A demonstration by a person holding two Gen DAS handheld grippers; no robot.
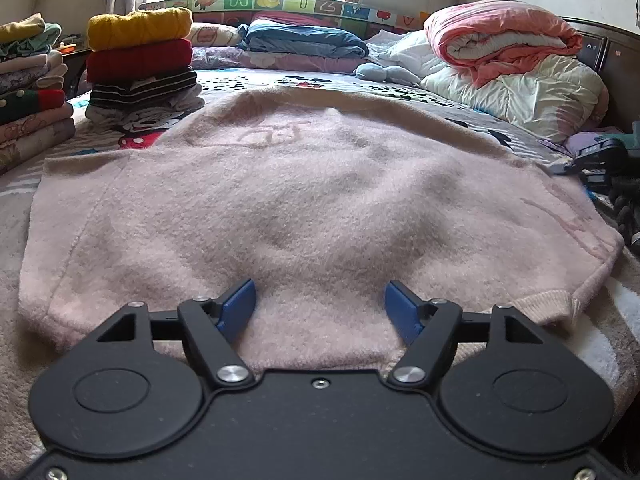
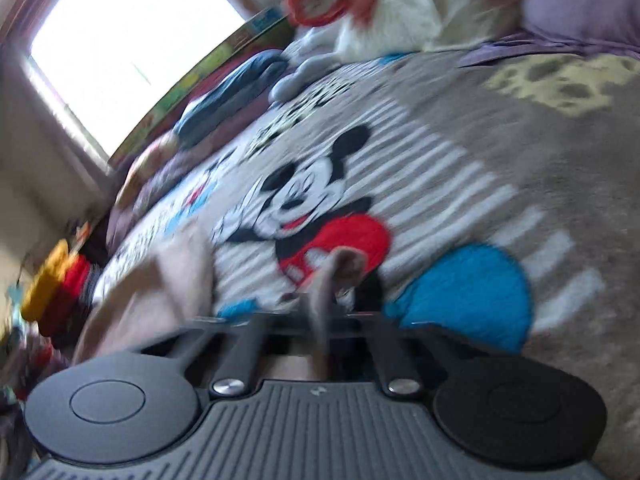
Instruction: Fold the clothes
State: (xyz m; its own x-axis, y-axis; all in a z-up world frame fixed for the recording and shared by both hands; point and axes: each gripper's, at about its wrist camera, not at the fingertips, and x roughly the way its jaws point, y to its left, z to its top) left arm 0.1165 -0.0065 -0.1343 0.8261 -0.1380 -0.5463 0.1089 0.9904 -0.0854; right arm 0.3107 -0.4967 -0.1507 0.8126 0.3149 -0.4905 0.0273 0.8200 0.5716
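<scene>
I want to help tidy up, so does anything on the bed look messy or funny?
Mostly the quilts at the bed's far right: they lie in a crumpled heap, unlike the neat stacks on the left. The pink sweater is flat. The right tool pinches a bit of pink cloth; that view is blurry.

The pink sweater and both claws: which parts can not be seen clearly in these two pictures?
- Pink sweater, left wrist view: its near hem is hidden under the left claw, which is open above it.
- Right claw, right wrist view: motion blur smears the fingers; it looks shut on a strip of pinkish cloth, but which part of the sweater this is cannot be told.
- Folded pile: cut off by the left edge.
</scene>
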